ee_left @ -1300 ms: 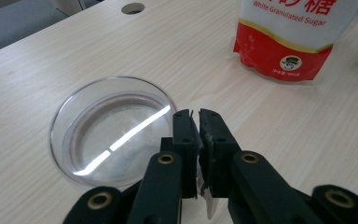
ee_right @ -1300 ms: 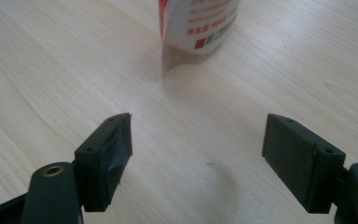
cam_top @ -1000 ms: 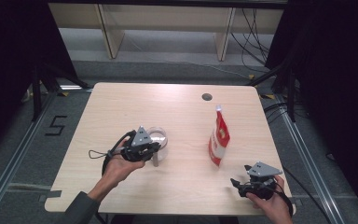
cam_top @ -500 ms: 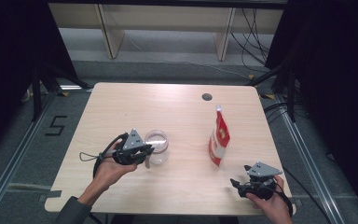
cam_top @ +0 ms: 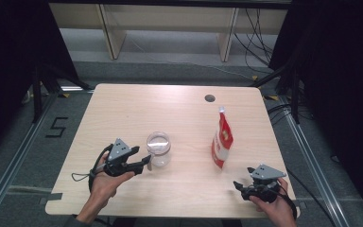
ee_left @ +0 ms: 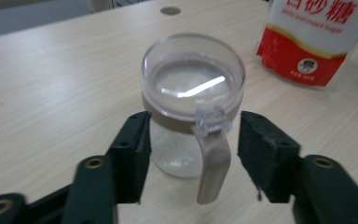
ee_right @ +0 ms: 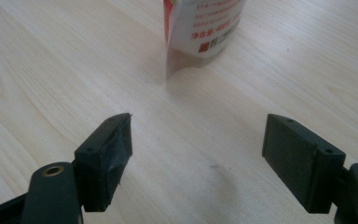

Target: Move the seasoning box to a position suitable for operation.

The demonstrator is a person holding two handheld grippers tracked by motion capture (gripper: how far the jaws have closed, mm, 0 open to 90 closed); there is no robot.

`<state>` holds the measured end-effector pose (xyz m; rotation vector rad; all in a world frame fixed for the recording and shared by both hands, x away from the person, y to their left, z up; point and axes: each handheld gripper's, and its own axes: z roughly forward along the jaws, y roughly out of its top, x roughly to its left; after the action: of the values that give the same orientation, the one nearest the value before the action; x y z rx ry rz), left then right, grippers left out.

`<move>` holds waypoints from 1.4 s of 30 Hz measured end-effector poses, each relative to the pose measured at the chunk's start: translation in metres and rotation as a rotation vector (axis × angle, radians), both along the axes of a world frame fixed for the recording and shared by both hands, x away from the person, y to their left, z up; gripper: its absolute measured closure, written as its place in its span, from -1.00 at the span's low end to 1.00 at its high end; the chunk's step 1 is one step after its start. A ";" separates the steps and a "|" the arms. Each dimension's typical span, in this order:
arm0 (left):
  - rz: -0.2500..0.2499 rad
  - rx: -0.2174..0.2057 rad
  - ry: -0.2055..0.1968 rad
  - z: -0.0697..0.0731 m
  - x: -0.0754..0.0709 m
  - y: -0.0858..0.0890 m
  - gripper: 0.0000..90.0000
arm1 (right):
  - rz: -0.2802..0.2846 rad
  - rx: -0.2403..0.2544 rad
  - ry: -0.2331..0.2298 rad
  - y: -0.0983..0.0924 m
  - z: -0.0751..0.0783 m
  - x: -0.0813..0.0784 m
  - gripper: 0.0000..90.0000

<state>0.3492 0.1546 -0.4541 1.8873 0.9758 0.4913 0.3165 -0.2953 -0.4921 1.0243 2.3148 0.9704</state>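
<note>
Since a second ago the left gripper (cam_top: 147,162) has slid back toward the near left edge of the tabletop (cam_top: 123,109) and sunk a little; its jaws have just been opening and now stand released, one on either side of the tan handle (ee_left: 213,163) of the clear glass jar (cam_top: 159,149), neither pad pressing on it. The jar stands upright left of the middle of the tabletop, its clear lid (ee_left: 193,74) on, where it stood before. In the left gripper view the lid's glare hides whatever is inside, and the jar's base is partly covered by the jaws. Right of the jar, well apart from it, the red-and-white sugar pouch (cam_top: 222,142) stands upright, unmoved; the left gripper view cuts off its top and the right gripper view shows just its lower end (ee_right: 200,28). The right gripper (cam_top: 237,185) has kept its place at the near right corner, jaws spread wide and holding nothing, bare wood between them.
</note>
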 end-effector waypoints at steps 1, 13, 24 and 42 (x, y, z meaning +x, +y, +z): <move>0.006 -0.001 0.016 -0.007 0.001 -0.003 -0.15 | 0.001 -0.002 -0.001 0.000 0.000 0.000 -0.44; -0.012 0.041 -0.002 -0.015 0.004 -0.017 0.04 | 0.014 -0.008 -0.004 0.000 -0.001 0.001 -0.44; -0.038 0.111 -0.054 -0.014 0.003 -0.019 0.52 | 0.013 -0.002 -0.003 0.001 -0.001 0.001 -0.44; -0.131 0.062 -0.029 -0.015 0.004 -0.015 0.60 | 0.016 -0.005 -0.007 0.001 -0.001 0.001 -0.45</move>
<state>0.3532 0.1395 -0.4692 1.9797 0.8201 0.4739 0.3174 -0.2947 -0.4930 1.0002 2.3220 0.9726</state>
